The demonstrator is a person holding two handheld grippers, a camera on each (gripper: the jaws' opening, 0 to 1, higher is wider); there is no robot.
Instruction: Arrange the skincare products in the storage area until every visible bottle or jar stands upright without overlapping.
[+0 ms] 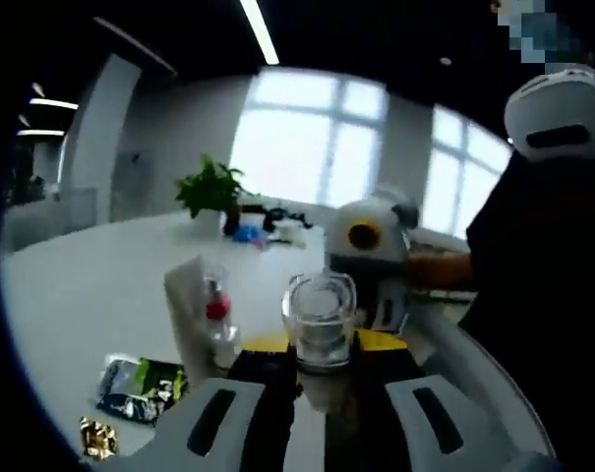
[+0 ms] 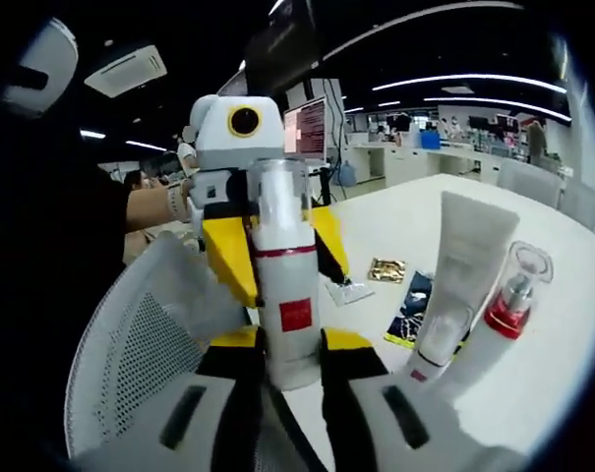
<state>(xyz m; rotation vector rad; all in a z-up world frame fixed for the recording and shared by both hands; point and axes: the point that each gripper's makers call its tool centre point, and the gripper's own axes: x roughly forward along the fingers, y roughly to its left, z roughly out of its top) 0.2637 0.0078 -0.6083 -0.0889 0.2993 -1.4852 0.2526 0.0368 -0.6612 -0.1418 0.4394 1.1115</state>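
Note:
A white pump bottle (image 2: 289, 295) with a clear cap and a red label stands upright between the jaws of my right gripper (image 2: 291, 344), which is shut on its lower body. My left gripper (image 2: 277, 251) faces it from behind, its yellow pads flanking the same bottle. In the left gripper view the bottle (image 1: 320, 323) sits between the pads of my left gripper (image 1: 323, 344), which look closed on it, with the right gripper (image 1: 371, 246) just beyond. A white tube (image 2: 459, 285) (image 1: 191, 300) and a red-collared, clear-capped bottle (image 2: 508, 305) (image 1: 216, 310) stand on the white table (image 2: 563, 324).
A dark sachet (image 1: 140, 386) and a gold packet (image 1: 98, 438) lie on the table (image 1: 90, 285); both show in the right gripper view as sachet (image 2: 410, 305) and packet (image 2: 386, 269). A white mesh chair back (image 2: 130, 334) is at the left. A potted plant (image 1: 213, 189) stands far back. A person in dark clothes (image 1: 543, 295) is close by.

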